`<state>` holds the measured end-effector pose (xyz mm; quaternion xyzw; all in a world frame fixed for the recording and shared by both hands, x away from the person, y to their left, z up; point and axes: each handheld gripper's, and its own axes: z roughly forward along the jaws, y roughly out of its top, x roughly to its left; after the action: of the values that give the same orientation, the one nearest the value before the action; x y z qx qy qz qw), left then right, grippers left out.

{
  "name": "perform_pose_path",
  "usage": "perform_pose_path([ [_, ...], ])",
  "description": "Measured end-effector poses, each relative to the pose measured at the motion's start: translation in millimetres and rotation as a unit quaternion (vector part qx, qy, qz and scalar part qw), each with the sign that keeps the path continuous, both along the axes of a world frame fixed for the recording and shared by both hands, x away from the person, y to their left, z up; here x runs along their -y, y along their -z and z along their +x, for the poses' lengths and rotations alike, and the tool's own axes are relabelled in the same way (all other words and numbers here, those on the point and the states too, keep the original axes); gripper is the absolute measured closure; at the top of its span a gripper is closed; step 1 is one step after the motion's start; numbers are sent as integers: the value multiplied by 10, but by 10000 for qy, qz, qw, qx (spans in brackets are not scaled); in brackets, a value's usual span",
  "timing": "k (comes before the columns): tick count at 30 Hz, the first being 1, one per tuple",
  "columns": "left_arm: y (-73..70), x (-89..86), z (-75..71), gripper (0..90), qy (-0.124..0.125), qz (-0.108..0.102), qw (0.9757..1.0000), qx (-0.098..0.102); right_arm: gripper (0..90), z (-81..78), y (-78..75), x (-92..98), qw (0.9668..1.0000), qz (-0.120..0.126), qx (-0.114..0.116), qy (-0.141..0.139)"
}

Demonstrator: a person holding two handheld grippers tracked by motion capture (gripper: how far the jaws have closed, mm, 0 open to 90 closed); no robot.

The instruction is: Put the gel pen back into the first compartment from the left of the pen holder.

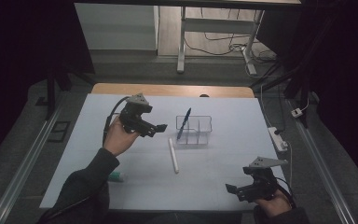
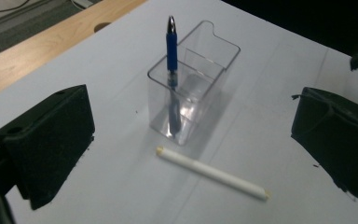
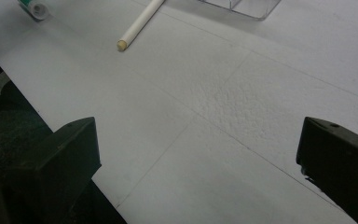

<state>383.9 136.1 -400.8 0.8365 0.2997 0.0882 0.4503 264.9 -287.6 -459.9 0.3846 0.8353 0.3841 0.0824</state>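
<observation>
The blue pen point(image 1: 184, 123) stood tilted in the left end compartment of the clear holder point(image 1: 200, 127), its tip down on the floor of the box and its cap end leaning out over the rim toward twelve o'clock. In the left claw view the same pen point(image 2: 171, 51) rose well above the holder's wall point(image 2: 214, 51). The left claw point(image 1: 161, 128) hung above the desk point(image 1: 223, 182) at about nine o'clock from the holder, released, its jaws spread wide with nothing between them, apart from the pen. A white pen point(image 1: 173, 155) lay flat on the desk just at seven o'clock of the holder, near it but not touching. The right claw point(image 1: 230, 190) sat low at about five o'clock of the desk, also released, jaws wide over bare desk surface. Near the left sleeve point(image 1: 86, 179), at about seven o'clock of the desk, lay a small green-and-white thing point(image 1: 117, 176), possibly a marker or a glue stick; it was too small to tell.
</observation>
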Motion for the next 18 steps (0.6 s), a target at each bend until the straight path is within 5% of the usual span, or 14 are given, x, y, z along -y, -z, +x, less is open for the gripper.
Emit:
perform_pose_path([
  [10,9,-278,-361,0,-111,-24,9999,9,0,-1,-3,-4,10000,-14,-2,1],
  [18,143,-489,-666,0,-188,-263,9995,-62,0,-3,-6,-8,10000,-33,10,3],
])
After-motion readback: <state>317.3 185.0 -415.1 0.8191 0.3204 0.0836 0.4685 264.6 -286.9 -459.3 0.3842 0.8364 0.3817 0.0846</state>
